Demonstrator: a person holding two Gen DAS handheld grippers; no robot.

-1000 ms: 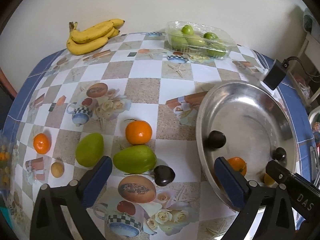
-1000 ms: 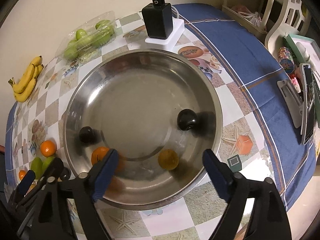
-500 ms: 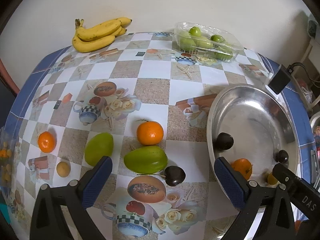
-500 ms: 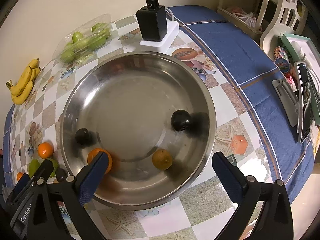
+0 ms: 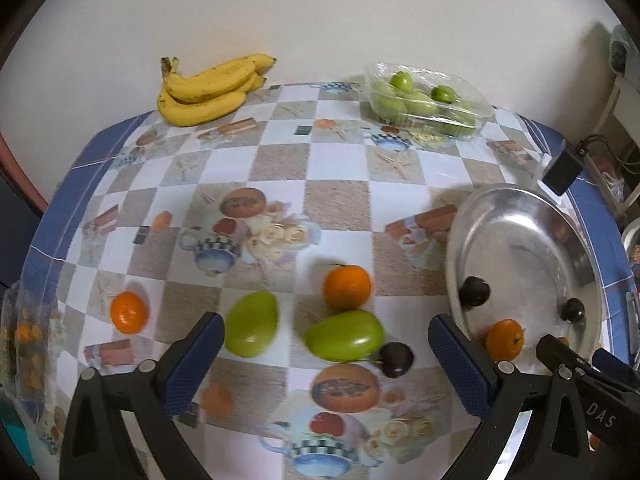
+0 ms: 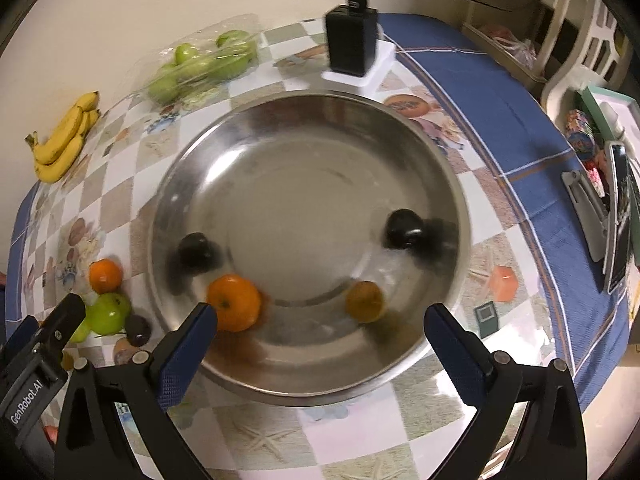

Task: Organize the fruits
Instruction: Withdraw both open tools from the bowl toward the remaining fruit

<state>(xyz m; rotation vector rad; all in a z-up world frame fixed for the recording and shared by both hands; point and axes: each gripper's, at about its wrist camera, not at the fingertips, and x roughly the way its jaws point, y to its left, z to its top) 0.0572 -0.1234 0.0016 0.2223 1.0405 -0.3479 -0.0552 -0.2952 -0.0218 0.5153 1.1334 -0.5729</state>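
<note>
My right tool stands spread as wide as it goes, with nothing between its pads, over the near rim of the steel bowl. In that bowl I see an orange just beside the left pad, a smaller dull-yellow fruit and two dark plums, one on each side. My left tool is also wide open and empty, hanging above the checked tabletop. Loose fruit lies under it: two green mangoes, side by side, an orange behind them, a dark plum touching the right mango, and a small orange further left. The left view shows the banana bunch and the clear tray of green fruit at the wall clearly, and only a slice of the bowl. The right view alone shows the bowl whole, plus the black charger on its white block and a chair beyond the blue cloth edge.
</note>
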